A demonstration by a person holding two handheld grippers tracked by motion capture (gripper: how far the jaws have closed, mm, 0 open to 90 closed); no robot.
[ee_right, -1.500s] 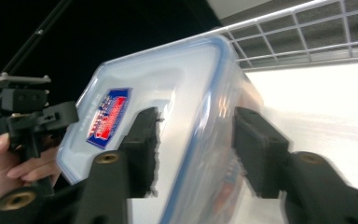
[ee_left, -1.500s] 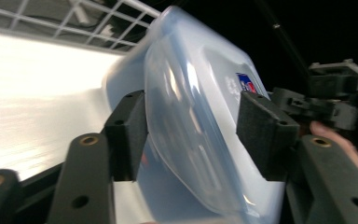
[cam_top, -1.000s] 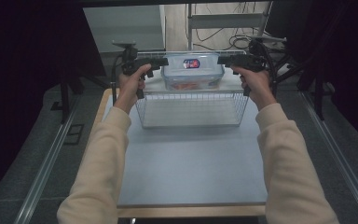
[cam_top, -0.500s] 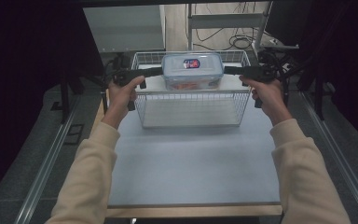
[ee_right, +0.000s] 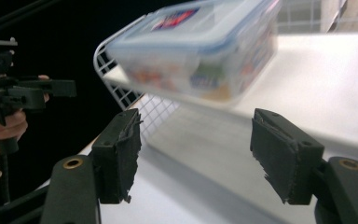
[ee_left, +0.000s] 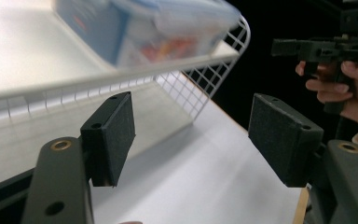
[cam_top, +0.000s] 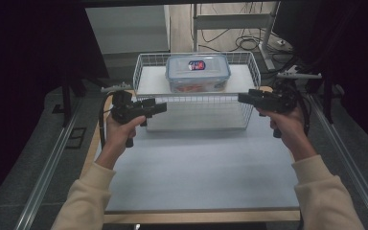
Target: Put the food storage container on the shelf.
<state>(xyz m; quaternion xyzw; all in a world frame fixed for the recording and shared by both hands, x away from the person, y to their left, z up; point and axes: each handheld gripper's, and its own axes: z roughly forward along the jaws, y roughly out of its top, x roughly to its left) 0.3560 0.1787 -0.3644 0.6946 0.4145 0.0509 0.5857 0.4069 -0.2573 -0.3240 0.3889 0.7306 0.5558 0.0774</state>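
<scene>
Between the left gripper [cam_top: 162, 106] and right gripper [cam_top: 242, 97], reaching beyond both: white wire basket [cam_top: 196, 113] on a white table [cam_top: 196, 167]. Inside it, past the jaw tips: clear lidded food container [cam_top: 198, 73], blue-rimmed. Farther off: cables [cam_top: 249, 43] on the floor.

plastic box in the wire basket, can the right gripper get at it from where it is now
Probably yes, from above. The plastic box sits in the open-topped wire basket, and the right gripper is open with nothing in it. The basket's front wall stands between them, so a straight push forward looks blocked.
</scene>
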